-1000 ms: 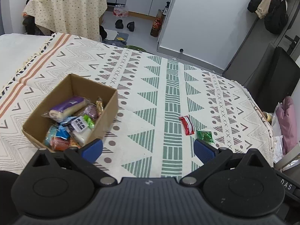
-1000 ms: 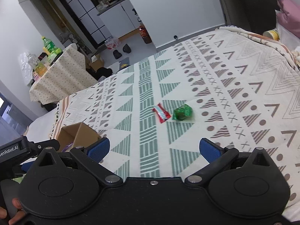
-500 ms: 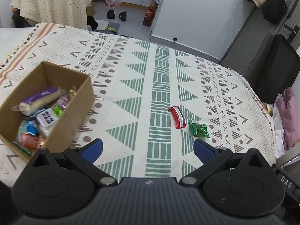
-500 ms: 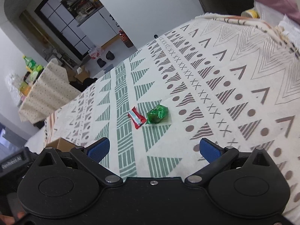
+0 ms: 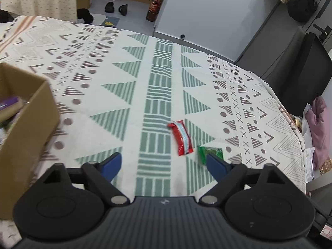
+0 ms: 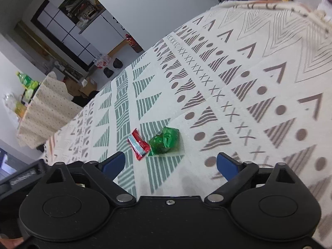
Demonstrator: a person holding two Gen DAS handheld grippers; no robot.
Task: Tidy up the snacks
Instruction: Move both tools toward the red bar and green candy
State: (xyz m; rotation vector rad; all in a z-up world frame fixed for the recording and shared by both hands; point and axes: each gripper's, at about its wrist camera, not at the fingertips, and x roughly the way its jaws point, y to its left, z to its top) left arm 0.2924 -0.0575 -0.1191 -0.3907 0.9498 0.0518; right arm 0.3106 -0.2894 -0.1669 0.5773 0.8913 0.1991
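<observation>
The left gripper (image 5: 164, 164) has its jaws spread wide, with nothing between the blue pads and nothing touched; it hangs above the patterned cloth (image 5: 128, 95) with the red snack packet (image 5: 181, 137) lying just ahead of the gap, nearer the right-hand pad. The green snack packet (image 5: 210, 152) sits just beside the red one, and from this view its near edge is partly covered by the right-hand blue pad, so whether pad and wrapper touch cannot be told. The right gripper (image 6: 170, 162) is likewise wide open and empty, held over the same cloth with both packets lying ahead of its gap: the red snack packet (image 6: 138, 145) toward the left pad, the green snack packet (image 6: 165, 141) next to it, the two wrappers seeming to meet at one corner. Only the left wrist view shows the cardboard box (image 5: 27, 124) at the left edge, blurred, with a purple-wrapped item (image 5: 8, 103) and other wrappers inside that are too smeared to name; it stands well apart from the two loose packets. Only the right wrist view shows the whole green wrapper uncovered, a dotted-cloth table (image 6: 47, 108) with green bottles (image 6: 26, 81) in the far room, and a fingertip (image 6: 12, 242) at the bottom left corner.
</observation>
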